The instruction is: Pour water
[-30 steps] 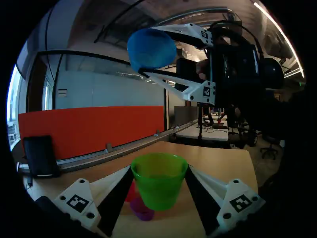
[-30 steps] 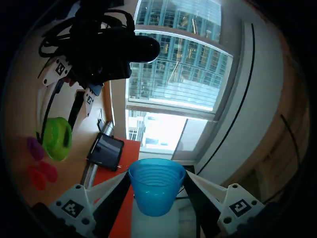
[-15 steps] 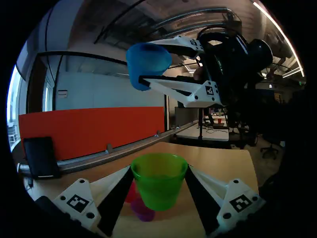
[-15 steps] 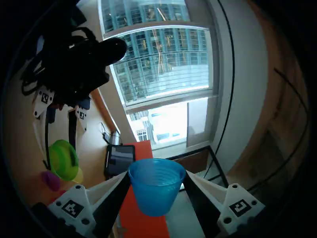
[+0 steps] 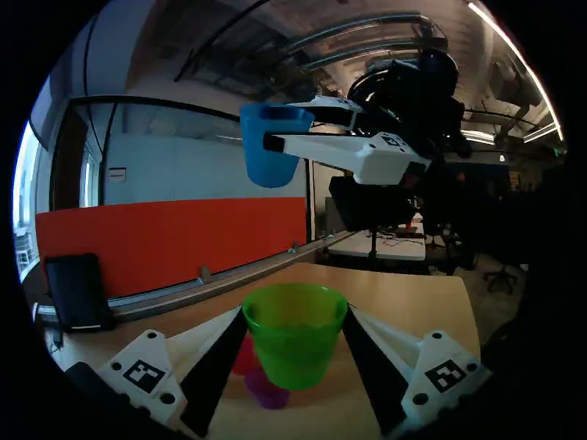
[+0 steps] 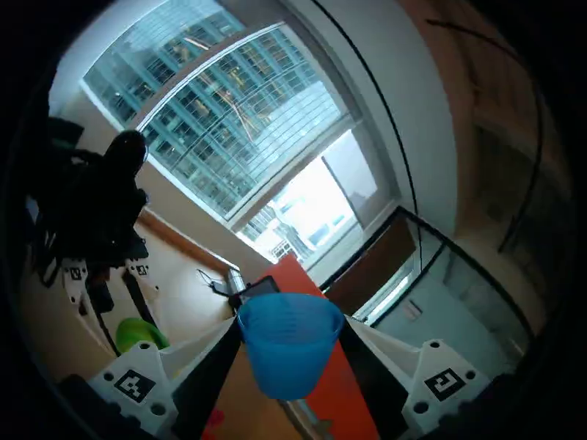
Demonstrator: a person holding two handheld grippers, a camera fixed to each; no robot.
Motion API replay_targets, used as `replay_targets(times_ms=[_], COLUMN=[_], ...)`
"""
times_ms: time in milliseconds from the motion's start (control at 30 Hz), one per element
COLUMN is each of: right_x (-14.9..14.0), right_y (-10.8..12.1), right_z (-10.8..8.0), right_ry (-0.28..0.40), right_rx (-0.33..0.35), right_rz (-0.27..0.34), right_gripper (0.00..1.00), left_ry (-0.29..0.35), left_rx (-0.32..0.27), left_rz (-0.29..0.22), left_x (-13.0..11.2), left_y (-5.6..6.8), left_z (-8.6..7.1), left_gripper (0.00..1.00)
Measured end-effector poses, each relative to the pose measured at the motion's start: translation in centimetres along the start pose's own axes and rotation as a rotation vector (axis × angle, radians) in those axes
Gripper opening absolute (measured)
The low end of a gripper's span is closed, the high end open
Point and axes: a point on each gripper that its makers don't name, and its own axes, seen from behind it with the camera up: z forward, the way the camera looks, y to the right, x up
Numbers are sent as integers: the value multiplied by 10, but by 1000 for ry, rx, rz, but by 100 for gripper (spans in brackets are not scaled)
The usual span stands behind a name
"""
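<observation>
My left gripper (image 5: 293,341) is shut on a green cup (image 5: 295,343), held upright just above the wooden table (image 5: 411,293). In the left gripper view the right gripper (image 5: 275,136) holds a blue cup (image 5: 269,150) high above and behind the green one, close to upright. The right gripper view shows my right gripper (image 6: 290,345) shut on the blue cup (image 6: 290,352), with the green cup (image 6: 139,334) and the left gripper (image 6: 110,301) far below at the left. I cannot see water in either cup.
Small purple (image 5: 265,387) and red (image 5: 246,356) cups lie on the table under the green cup. A dark tablet (image 5: 75,290) leans at the table's far left by an orange partition (image 5: 169,238). Desks and chairs (image 5: 499,275) stand at the right. Large windows (image 6: 235,154) rise beyond.
The right gripper has rolled back from a sideways tilt, bringing the blue cup to near upright, still high above the green cup. The left gripper and green cup have stayed still.
</observation>
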Motion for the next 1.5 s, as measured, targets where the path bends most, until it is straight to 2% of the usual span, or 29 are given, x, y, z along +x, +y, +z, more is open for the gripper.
replay_targets(times_ms=[200,567,767,900,1100,1500], right_x=[-3,-10,-7,-8,-14,-30], right_y=[-8,-23,-29,-29,-25,-34], right_z=[-4,-5,-6,-8,-9,-22], right_ry=[-5,-27,-17,-19,-29,-50], right_rx=[13,44,75,80,56,60], right_rz=[214,521,661,684,669,664], right_gripper=[92,92,92,92,93,93], left_ry=[2,1,0,0,0,-19], left_rx=[3,10,13,15,18,27], left_rz=[3,7,8,10,7,15], left_x=[1,1,2,3,4,1], left_y=[-1,-3,-5,-5,-7,-12], left_z=[0,0,-1,-2,-3,-7], left_gripper=[87,87,87,87,87,87])
